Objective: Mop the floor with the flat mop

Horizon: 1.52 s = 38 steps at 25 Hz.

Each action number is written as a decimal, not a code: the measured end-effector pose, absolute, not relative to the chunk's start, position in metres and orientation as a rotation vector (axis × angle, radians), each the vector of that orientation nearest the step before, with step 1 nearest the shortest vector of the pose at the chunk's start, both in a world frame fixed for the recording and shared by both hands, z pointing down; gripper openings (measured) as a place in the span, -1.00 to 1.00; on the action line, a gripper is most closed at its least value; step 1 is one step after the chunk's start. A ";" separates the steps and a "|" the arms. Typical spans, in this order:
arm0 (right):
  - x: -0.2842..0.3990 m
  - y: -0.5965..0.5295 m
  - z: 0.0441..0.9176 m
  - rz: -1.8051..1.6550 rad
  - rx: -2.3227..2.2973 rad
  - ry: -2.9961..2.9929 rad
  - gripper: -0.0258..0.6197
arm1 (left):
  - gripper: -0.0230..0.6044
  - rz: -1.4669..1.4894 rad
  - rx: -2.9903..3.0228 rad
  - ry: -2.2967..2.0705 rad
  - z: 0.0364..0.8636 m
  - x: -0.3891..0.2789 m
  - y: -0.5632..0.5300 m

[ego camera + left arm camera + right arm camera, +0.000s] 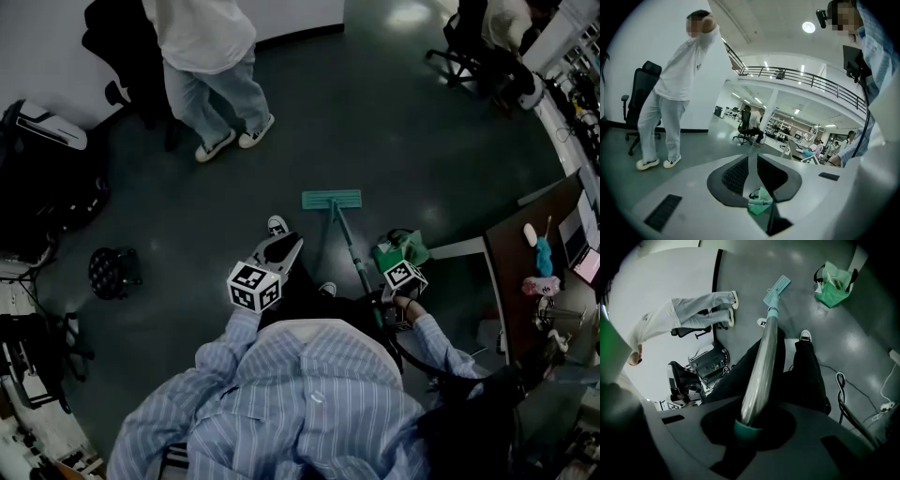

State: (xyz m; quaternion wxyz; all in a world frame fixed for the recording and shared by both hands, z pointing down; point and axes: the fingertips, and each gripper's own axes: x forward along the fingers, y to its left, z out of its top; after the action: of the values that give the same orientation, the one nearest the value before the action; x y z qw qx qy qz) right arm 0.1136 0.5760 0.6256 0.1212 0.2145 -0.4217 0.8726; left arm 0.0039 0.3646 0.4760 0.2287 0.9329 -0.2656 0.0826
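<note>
Right gripper (751,420) clamped on the pole (761,362) just above its teal collar (747,431). The mop head (331,199) lies flat on the floor (422,159), out in front. Left gripper (751,161) off the pole, jaws a slit apart, empty. Pole looks light, stiff and smooth, likely slippery in a single pinch, so a second hold lower on the shaft should steady the strokes.

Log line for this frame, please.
right tool: shut on mop pole | left tool: open, empty, off the pole | mop head: flat on floor
</note>
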 end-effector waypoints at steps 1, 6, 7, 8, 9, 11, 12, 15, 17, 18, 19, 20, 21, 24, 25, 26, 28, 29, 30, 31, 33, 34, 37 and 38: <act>0.114 0.575 0.625 2.550 0.627 -1.233 -0.79 | -0.74 0.229 2.569 -0.735 0.475 0.004 0.364; 0.115 0.567 0.619 2.524 0.618 -1.268 -0.79 | -0.74 0.221 2.567 -0.761 0.471 0.000 0.359; 0.116 0.565 0.620 2.517 0.619 -1.269 -0.79 | -0.74 0.211 2.566 -0.768 0.469 0.000 0.356; 0.117 0.563 0.620 2.509 0.620 -1.271 -0.79 | -0.74 0.197 2.564 -0.778 0.466 -0.001 0.353; 0.117 0.561 0.620 2.500 0.620 -1.274 -0.79 | -0.74 0.177 2.561 -0.792 0.463 -0.002 0.348; 0.117 0.556 0.621 2.478 0.613 -1.279 -0.78 | -0.74 0.134 2.552 -0.822 0.456 -0.006 0.339; 0.117 0.552 0.622 2.470 0.610 -1.279 -0.78 | -0.74 0.122 2.547 -0.831 0.455 -0.007 0.334; 0.118 0.536 0.623 2.462 0.608 -1.278 -0.78 | -0.74 0.137 2.534 -0.820 0.463 -0.004 0.322; 0.119 0.520 0.623 2.459 0.607 -1.278 -0.78 | -0.74 0.160 2.535 -0.807 0.470 -0.001 0.310; 0.119 0.510 0.622 2.457 0.605 -1.276 -0.78 | -0.74 0.173 2.537 -0.802 0.472 -0.001 0.302; 0.119 0.499 0.622 2.452 0.604 -1.273 -0.78 | -0.74 0.187 2.538 -0.796 0.475 -0.001 0.293; 0.119 0.488 0.622 2.446 0.603 -1.268 -0.78 | -0.74 0.200 2.536 -0.789 0.477 -0.001 0.283; 0.119 0.476 0.621 2.441 0.601 -1.260 -0.78 | -0.74 0.213 2.531 -0.785 0.480 -0.002 0.272; 0.117 0.436 0.618 2.432 0.588 -1.243 -0.78 | -0.74 0.238 2.504 -0.786 0.488 -0.009 0.233; 0.116 0.422 0.617 2.433 0.584 -1.239 -0.78 | -0.74 0.241 2.491 -0.787 0.490 -0.012 0.220; 0.116 0.407 0.616 2.433 0.580 -1.235 -0.78 | -0.74 0.242 2.479 -0.788 0.492 -0.013 0.207; 0.117 0.378 0.614 2.434 0.574 -1.227 -0.78 | -0.74 0.245 2.464 -0.792 0.495 -0.016 0.179; 0.118 0.362 0.613 2.433 0.572 -1.227 -0.78 | -0.74 0.249 2.459 -0.796 0.497 -0.017 0.165; 0.118 0.345 0.613 2.432 0.571 -1.229 -0.78 | -0.74 0.253 2.454 -0.802 0.499 -0.018 0.151; 0.120 0.328 0.612 2.432 0.569 -1.229 -0.78 | -0.74 0.254 2.447 -0.809 0.501 -0.019 0.137; 0.123 0.294 0.610 2.433 0.566 -1.226 -0.78 | -0.74 0.251 2.429 -0.816 0.503 -0.019 0.112; 0.124 0.277 0.610 2.433 0.567 -1.225 -0.78 | -0.74 0.250 2.422 -0.814 0.505 -0.019 0.100; 0.124 0.226 0.612 2.438 0.574 -1.217 -0.78 | -0.74 0.258 2.401 -0.787 0.512 -0.021 0.073; 0.124 0.210 0.612 2.441 0.574 -1.214 -0.78 | -0.74 0.263 2.392 -0.777 0.514 -0.021 0.065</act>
State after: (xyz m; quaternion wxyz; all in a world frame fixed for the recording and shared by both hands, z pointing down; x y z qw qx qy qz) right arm 0.1237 0.2103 0.6123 0.1770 0.2027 -0.4290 0.8623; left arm -0.0214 0.0650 0.5143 0.3015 0.9019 -0.2931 0.0990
